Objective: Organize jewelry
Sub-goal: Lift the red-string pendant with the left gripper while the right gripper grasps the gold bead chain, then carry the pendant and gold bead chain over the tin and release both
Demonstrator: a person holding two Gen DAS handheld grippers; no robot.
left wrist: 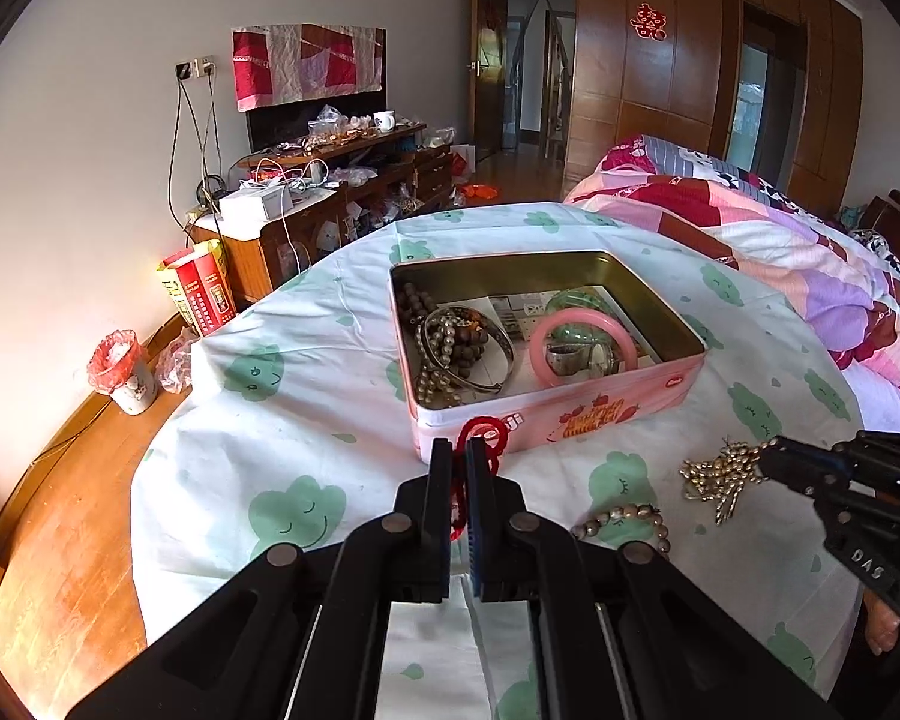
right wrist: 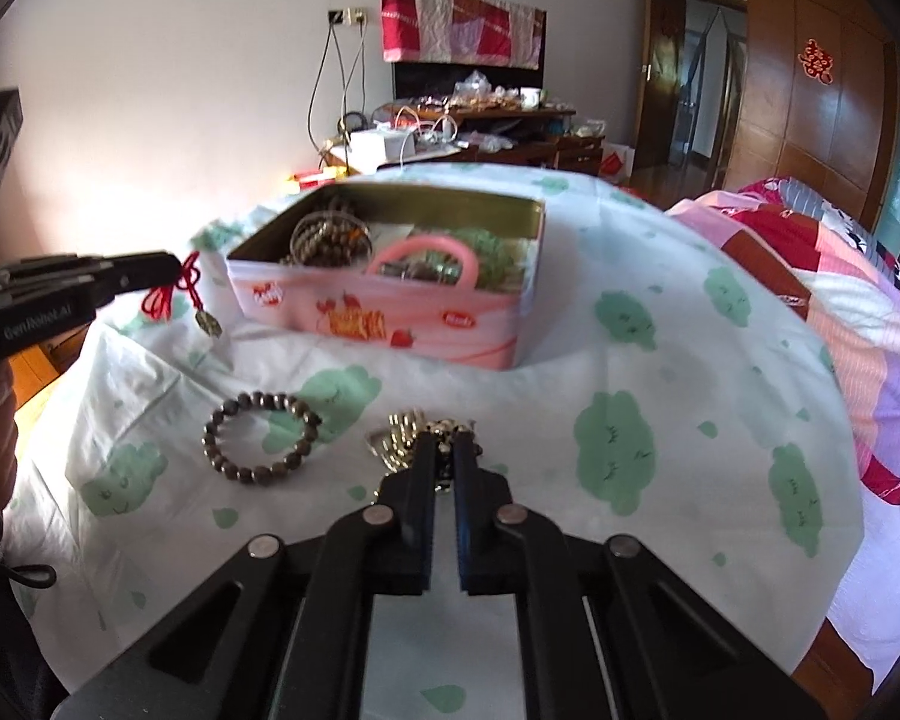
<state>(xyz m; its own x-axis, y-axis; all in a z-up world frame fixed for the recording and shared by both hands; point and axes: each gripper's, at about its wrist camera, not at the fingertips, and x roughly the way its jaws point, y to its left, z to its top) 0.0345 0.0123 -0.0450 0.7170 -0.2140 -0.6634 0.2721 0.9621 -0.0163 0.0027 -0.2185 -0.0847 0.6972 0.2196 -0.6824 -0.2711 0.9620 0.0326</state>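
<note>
tin (left wrist: 546,414): pink | cord (left wrist: 480,435): red | bangle (left wrist: 582,345): pink | cloth (left wrist: 306,372): white, green clouds

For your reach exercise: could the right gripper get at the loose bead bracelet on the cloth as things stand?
Probably not yet: the right gripper is shut on the gold chain. The bead bracelet lies just to its left on open cloth, nothing between, so once the chain is released, likely yes.
</note>
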